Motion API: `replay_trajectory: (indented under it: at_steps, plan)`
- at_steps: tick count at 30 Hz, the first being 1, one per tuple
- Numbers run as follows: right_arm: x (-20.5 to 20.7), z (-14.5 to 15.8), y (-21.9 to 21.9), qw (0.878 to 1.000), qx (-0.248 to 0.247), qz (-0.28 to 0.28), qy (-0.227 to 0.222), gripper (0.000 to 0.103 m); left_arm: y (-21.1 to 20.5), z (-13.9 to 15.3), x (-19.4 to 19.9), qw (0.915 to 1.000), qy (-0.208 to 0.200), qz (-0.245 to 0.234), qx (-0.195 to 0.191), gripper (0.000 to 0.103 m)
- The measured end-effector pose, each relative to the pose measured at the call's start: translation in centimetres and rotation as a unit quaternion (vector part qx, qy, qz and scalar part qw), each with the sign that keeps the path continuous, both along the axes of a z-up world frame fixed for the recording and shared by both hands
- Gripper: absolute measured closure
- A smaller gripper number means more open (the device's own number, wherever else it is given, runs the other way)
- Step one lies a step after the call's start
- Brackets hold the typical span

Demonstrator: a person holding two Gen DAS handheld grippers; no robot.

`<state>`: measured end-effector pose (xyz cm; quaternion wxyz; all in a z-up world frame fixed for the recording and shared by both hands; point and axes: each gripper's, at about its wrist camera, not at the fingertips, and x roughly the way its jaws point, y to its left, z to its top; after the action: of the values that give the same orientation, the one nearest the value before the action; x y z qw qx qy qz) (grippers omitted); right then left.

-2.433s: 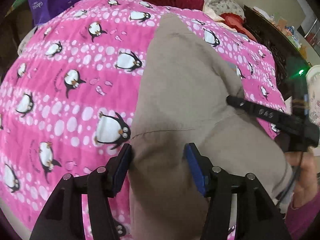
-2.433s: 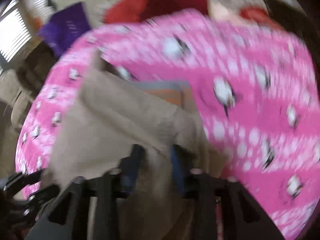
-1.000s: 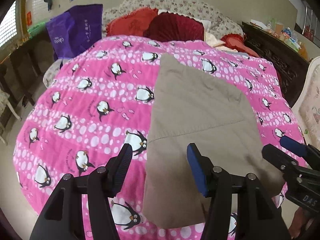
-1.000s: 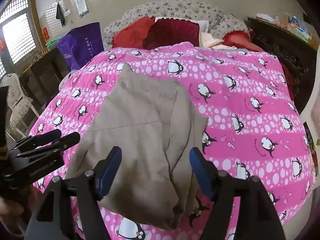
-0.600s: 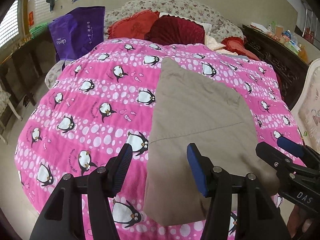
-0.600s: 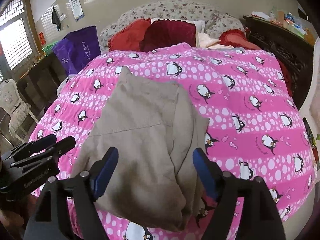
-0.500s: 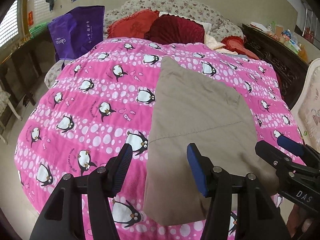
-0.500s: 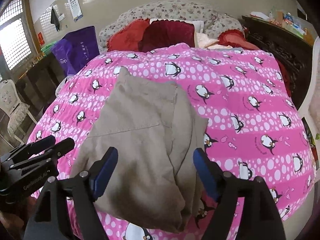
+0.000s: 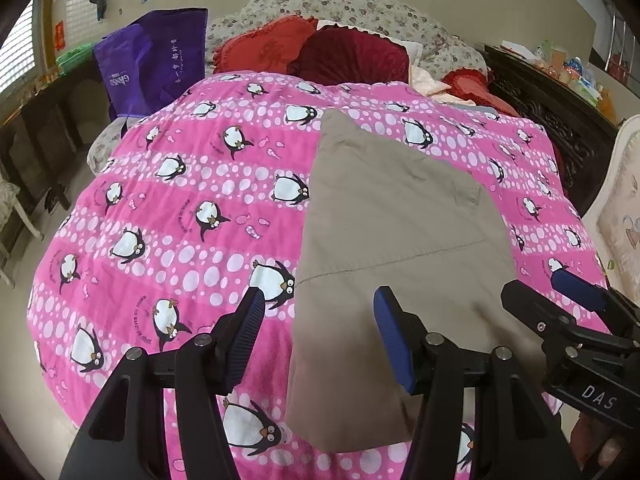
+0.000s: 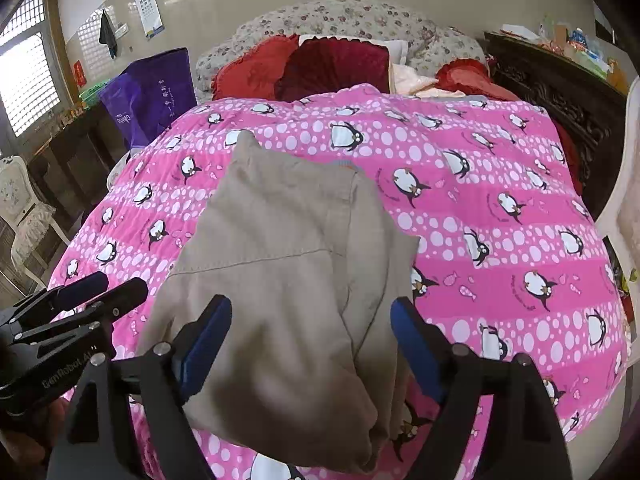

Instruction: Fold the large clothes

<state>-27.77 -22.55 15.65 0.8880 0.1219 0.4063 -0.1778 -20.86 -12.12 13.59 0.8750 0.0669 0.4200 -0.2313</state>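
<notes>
A tan garment lies folded on the pink penguin quilt, its narrow end toward the pillows. My left gripper hovers open above the garment's near left edge, with nothing pinched between its blue pads. In the right wrist view the same garment shows a thicker folded layer along its right side. Above its near end my right gripper has its jaws opening wide, and the pads do not touch the cloth. Each gripper also appears in the other's view: the right gripper and the left gripper.
Red cushions and floral bedding sit at the head of the bed. A purple bag leans at the far left. A dark carved cabinet runs along the right side, and a white chair stands to the left.
Both grippers were down in the tan cloth and have since let go and drawn back above it. Over the last second the right jaws spread wider; the left gripper kept still.
</notes>
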Motion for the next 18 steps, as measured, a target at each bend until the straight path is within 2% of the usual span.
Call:
replay_trajectory:
  at_steps: [18]
  plan:
    - [1.1,-1.2,-0.8,1.000,0.009,-0.004,0.016,0.017,-0.6,-0.8,0.7,0.9999,0.009,-0.002,0.005,0.058]
